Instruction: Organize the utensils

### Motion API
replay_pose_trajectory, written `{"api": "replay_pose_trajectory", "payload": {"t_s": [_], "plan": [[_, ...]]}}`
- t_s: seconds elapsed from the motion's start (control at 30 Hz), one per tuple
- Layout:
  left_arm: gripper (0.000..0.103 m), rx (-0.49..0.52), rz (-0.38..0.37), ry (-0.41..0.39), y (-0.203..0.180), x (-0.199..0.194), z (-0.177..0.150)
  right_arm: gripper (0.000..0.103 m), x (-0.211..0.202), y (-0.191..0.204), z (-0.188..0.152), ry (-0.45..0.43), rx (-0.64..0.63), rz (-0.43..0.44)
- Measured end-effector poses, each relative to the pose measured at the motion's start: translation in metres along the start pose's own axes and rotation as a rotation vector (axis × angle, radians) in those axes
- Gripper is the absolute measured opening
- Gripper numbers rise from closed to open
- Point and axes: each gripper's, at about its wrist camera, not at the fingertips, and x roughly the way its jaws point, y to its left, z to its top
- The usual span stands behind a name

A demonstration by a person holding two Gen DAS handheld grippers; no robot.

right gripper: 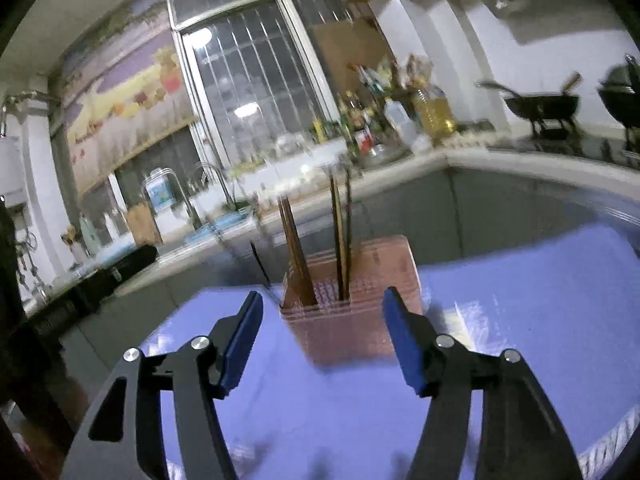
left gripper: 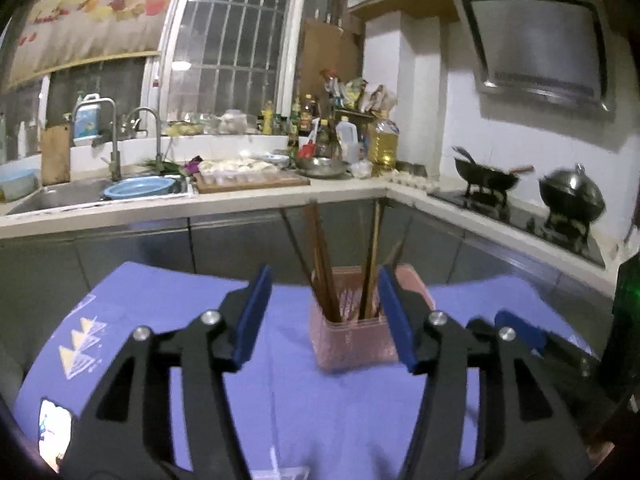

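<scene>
Several chopsticks [left gripper: 326, 268] stand upright in pink holder [left gripper: 352, 340]; both tongs [left gripper: 324, 312] [right gripper: 322, 334] spread.

Home kitchen: L-shaped counter [left gripper: 280, 196] carries sink [left gripper: 60, 196] at left, oil bottles [left gripper: 384, 140] in its corner, woks [left gripper: 486, 178] on stove at right.

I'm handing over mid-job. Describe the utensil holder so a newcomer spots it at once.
Start at the table with the purple cloth in front of the kitchen counter. Near its far edge stands a pink plastic holder, squarish and translucent, straight ahead of both open grippers. It is the only upright container on the cloth, with brown chopsticks sticking up out of it.
</scene>
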Motion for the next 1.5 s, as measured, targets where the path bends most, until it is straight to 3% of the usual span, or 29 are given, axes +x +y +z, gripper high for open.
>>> {"api": "replay_pose_trajectory", "payload": {"t_s": [0.13,0.2,0.33,0.5,0.67,0.8,1.03,1.5], "plan": [[0.060,0.075,-0.009,0.052,-0.008,-0.017,-0.043,0.065,-0.005,-0.001,-0.060,0.108,0.004,-0.105],[0.060,0.099,-0.023,0.094,-0.012,-0.018,-0.065,0.065,-0.007,0.002,-0.082,0.122,-0.025,-0.170],[0.060,0.044,-0.070,0.194,-0.009,-0.018,-0.098,0.065,-0.007,0.000,-0.101,0.152,0.023,-0.212],[0.068,-0.010,-0.063,0.213,0.000,-0.026,-0.111,0.065,-0.012,-0.001,-0.099,0.135,0.033,-0.230],[0.068,-0.017,-0.029,0.267,0.004,-0.027,-0.118,0.065,-0.015,-0.004,-0.105,0.141,0.066,-0.236],[0.083,-0.025,-0.015,0.299,0.005,-0.027,-0.121,0.065,-0.013,-0.006,-0.110,0.171,0.085,-0.237],[0.094,-0.020,-0.005,0.296,0.004,-0.034,-0.122,0.065,-0.014,-0.006,-0.110,0.173,0.092,-0.238],[0.097,-0.048,-0.070,0.380,-0.008,-0.043,-0.141,0.065,-0.014,-0.015,-0.111,0.175,0.118,-0.258]]}}
